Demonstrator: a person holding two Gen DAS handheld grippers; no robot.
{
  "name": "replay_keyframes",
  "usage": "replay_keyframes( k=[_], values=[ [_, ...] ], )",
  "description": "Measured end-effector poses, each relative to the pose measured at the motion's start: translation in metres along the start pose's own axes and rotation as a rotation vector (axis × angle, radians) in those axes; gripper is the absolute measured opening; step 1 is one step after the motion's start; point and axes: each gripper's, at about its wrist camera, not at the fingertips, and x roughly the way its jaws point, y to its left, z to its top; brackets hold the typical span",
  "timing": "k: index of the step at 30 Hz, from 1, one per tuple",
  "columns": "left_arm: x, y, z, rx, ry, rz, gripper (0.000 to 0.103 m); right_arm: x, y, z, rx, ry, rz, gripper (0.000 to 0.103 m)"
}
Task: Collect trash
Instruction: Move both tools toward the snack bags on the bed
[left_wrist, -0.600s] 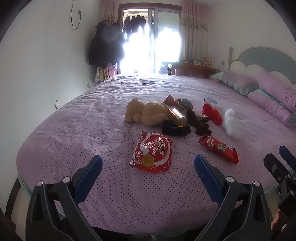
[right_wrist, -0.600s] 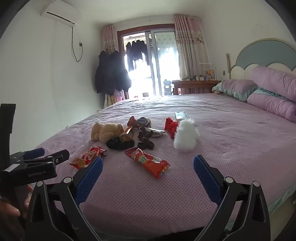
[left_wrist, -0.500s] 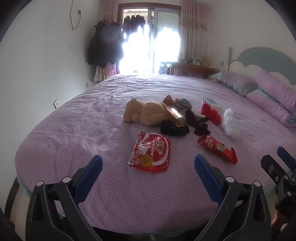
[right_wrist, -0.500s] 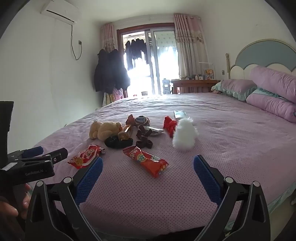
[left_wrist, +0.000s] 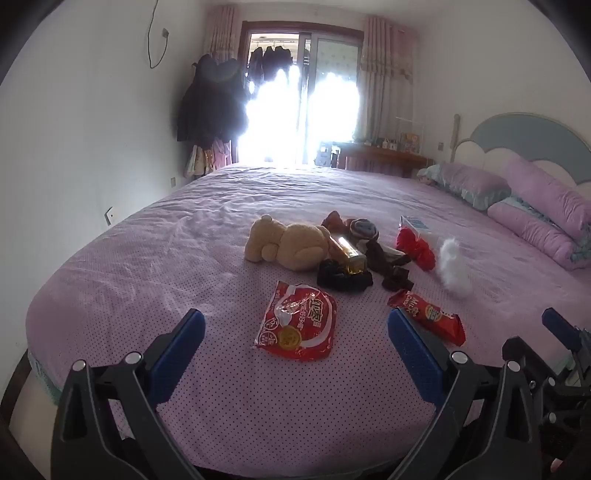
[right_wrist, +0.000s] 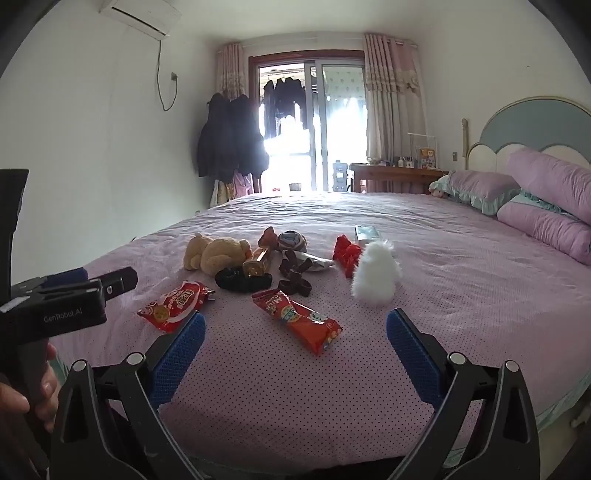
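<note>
long red wrapper (right_wrist: 297, 320) lying slantwise just before teddy bear (right_wrist: 214, 253); nearer than before. left gripper (left_wrist: 295, 332), right gripper (right_wrist: 295, 330): spread wide, empty.

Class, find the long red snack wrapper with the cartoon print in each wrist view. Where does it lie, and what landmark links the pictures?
Left wrist view: the long red snack wrapper lies right of centre, beyond the right blue finger.
Right wrist view: it lies centre, ahead of the open tool.
Shared landmark: the tan teddy bear, behind it to the left.
</note>
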Motion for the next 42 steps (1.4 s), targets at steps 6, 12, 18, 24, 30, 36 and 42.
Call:
replay_keyframes(
  k=[6,12,18,24,30,36,42],
  values=[
    [-0.002,0.001,0.001,0.003,-0.006,0.001,0.099,-0.001,0.002,0.001,-0.002,0.001,0.011,0.095],
    [-0.002,-0.001,0.001,0.014,-0.007,-0.005,0.099,0.000,0.003,0.001,-0.002,0.004,0.024,0.095],
    [0.000,-0.002,0.000,0.020,-0.008,-0.010,0.099,0.002,0.004,0.001,-0.003,0.001,0.030,0.095],
    [0.007,-0.001,0.000,0.011,-0.004,-0.014,0.099,0.008,0.004,0.001,-0.012,0.010,0.023,0.095],
    [0.015,-0.001,0.001,0.013,-0.003,-0.023,0.099,0.018,0.004,0.003,-0.015,0.021,0.012,0.095],
    [0.026,0.000,0.003,0.004,-0.003,-0.035,0.099,0.027,0.004,0.005,-0.023,0.024,0.009,0.095],
    [0.041,0.002,0.001,0.005,0.016,-0.024,0.099,0.048,0.004,0.001,-0.027,0.060,0.019,0.095]
  ],
)
